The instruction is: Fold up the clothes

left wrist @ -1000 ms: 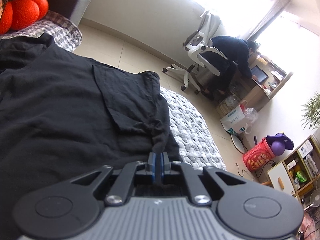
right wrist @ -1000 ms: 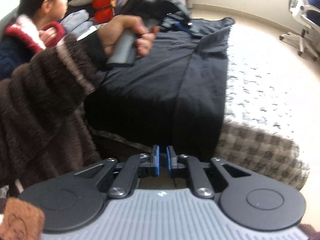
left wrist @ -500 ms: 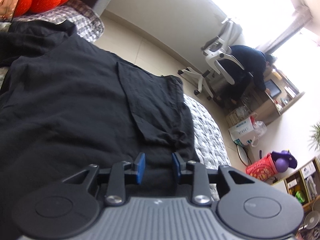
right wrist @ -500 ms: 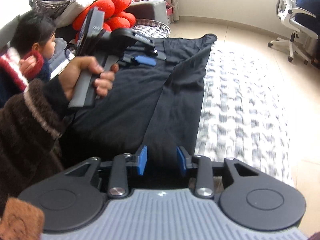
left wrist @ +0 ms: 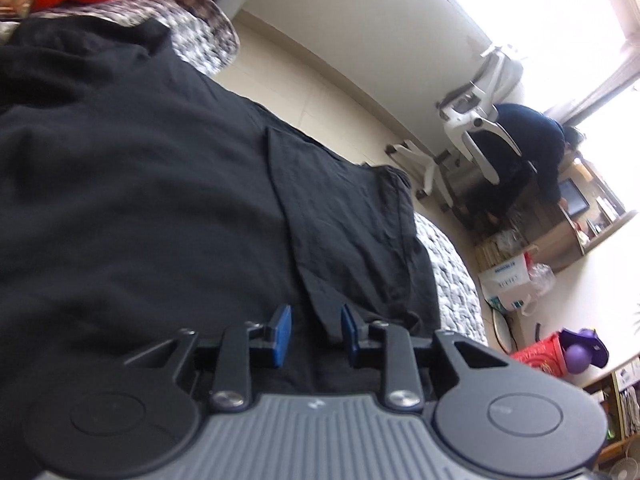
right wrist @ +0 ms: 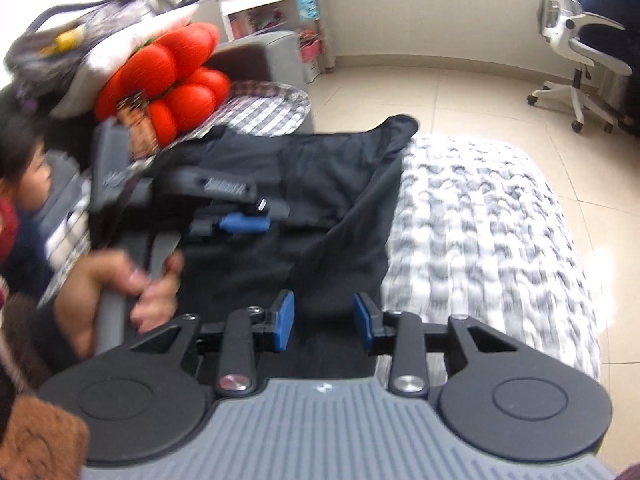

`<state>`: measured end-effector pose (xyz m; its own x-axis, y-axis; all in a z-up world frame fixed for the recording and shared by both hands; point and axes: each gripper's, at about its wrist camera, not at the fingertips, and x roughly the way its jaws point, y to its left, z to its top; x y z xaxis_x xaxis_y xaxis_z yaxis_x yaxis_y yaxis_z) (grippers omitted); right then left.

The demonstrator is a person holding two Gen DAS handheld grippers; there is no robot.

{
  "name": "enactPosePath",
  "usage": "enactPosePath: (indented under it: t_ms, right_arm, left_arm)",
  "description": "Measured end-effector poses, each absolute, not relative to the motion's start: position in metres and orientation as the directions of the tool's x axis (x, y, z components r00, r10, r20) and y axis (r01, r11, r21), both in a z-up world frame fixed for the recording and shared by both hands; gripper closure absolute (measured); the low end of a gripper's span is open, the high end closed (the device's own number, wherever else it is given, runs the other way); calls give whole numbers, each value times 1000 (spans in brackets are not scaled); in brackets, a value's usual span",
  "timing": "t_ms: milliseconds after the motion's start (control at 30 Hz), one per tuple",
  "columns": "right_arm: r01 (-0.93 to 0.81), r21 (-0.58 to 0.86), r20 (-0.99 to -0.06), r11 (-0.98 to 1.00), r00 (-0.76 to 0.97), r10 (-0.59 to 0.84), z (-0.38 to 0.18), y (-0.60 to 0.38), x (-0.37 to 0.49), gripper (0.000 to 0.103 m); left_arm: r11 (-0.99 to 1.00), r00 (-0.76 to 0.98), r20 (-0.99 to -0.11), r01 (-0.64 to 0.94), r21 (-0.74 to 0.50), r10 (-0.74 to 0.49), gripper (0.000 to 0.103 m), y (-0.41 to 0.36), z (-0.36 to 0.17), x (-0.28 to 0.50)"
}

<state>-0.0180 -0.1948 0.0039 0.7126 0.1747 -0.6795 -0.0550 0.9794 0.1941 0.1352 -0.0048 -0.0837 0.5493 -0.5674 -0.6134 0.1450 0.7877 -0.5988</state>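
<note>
Black garment [right wrist: 304, 216] spread flat on quilted bedding [right wrist: 480, 240], one side already folded in. Left gripper [left wrist: 314, 334], right gripper [right wrist: 325, 322]: jaws just opened, parted, empty, likely freed to seek next hold.

Black garment [left wrist: 160, 200] on grey-and-white patterned quilt [right wrist: 480, 240]; orange-red cushion [right wrist: 172, 76]; blue gripper pads [right wrist: 285, 320].

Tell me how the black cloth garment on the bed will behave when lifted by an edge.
The black cloth garment is probably floppy: it lies creased and folded over itself. Likely light, since the fabric looks thin. It would probably drape and sag rather than hold shape.
</note>
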Motion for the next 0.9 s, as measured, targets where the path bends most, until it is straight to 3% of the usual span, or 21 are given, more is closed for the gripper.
enactPosePath:
  t_ms: [167,233,300,633,900]
  right_arm:
    - [64,176,-688,982,722,77,-14,-209,8,66]
    - [101,195,-686,976,725,62,-19,-214,15,66]
    - [114,210,-684,971,726,63,-22,-219,21,66]
    - [192,237,-696,952,717,29,-32,-237,24,66]
    - [201,239,-693,950,721,22,-37,-236,29,66]
  left_arm:
    - [783,543,-606,169,-598,-581,80,-14,-87,138]
    - [802,546,-618,189,-567,-566,95,-20,-85,138]
    - [817,559,-622,197,-543,-548,98,-21,-83,137]
    - [859,685,-573,157,-487,-450,99,-7,-64,132]
    - [890,705,-601,94,-447,-376,97,-3,-72,141]
